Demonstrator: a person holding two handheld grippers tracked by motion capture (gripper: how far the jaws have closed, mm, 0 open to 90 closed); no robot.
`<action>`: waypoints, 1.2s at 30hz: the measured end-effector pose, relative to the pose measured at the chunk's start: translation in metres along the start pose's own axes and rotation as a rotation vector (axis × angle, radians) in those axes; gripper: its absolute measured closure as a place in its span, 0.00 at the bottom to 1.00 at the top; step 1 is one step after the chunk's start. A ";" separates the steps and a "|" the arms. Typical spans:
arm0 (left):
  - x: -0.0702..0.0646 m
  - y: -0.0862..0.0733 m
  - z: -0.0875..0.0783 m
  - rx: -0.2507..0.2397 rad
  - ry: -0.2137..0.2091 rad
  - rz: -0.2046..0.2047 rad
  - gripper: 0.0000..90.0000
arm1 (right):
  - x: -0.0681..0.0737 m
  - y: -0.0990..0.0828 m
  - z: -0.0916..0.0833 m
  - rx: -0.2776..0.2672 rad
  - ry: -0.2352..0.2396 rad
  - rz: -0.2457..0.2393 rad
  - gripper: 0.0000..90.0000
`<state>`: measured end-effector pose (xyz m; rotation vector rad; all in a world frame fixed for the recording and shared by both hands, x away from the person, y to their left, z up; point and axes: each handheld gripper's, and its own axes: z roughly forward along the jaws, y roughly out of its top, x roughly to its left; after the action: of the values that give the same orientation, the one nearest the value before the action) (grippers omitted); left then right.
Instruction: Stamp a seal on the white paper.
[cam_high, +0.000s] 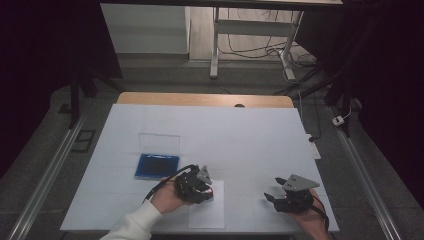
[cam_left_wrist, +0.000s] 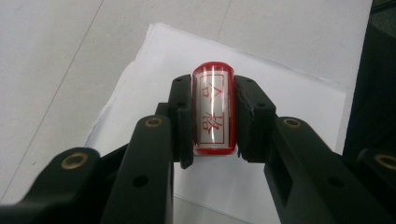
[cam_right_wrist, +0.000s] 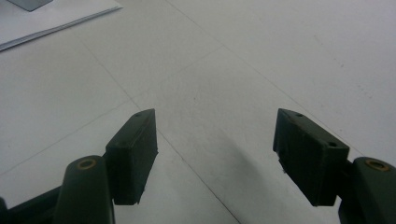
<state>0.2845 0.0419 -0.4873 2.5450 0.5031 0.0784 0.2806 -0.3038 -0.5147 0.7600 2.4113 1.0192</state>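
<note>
High view: a person works at a white-covered tabletop (cam_high: 250, 135). The left tool (cam_high: 202, 187) hovers over a small white sheet of paper (cam_high: 207, 215) near the front edge; the right tool (cam_high: 275, 196) rests well apart to the right, over bare tabletop. A blue ink pad in a clear hinged case (cam_high: 157, 165), lid up, sits just beyond the left hand.

Left gripper view: tool's jaws clamp tight on a clear acrylic cylinder stamp w/ red ends and red characters (cam_left_wrist: 213, 109), held betw. both pads, above the paper sheet (cam_left_wrist: 289, 93).

Right gripper view: right tool (cam_right_wrist: 215, 154) stands wide open, nothing betw. its jaws, bare tabletop (cam_right_wrist: 280, 56) below; paper's corner (cam_right_wrist: 56, 18) shows at top left.

Step in hand, by the look of it: stamp gripped and positioned over the paper, ready to print. Next move likely calls for a straight, level press down onto the sheet, grip kept firm so the cylinder doesn't roll or smear; the right tool could steady the paper.
</note>
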 end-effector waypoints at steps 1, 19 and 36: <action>0.000 0.000 0.000 0.001 0.001 0.000 0.78 | 0.000 0.000 0.000 0.005 -0.004 -0.002 0.33; -0.002 0.001 0.005 0.031 0.017 0.013 0.79 | 0.002 0.001 0.000 0.004 0.002 -0.007 0.33; -0.001 0.000 0.005 0.015 0.008 -0.001 0.79 | 0.003 0.002 0.001 0.003 0.004 -0.007 0.33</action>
<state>0.2839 0.0390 -0.4922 2.5605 0.5094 0.0851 0.2796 -0.3006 -0.5142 0.7508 2.4174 1.0156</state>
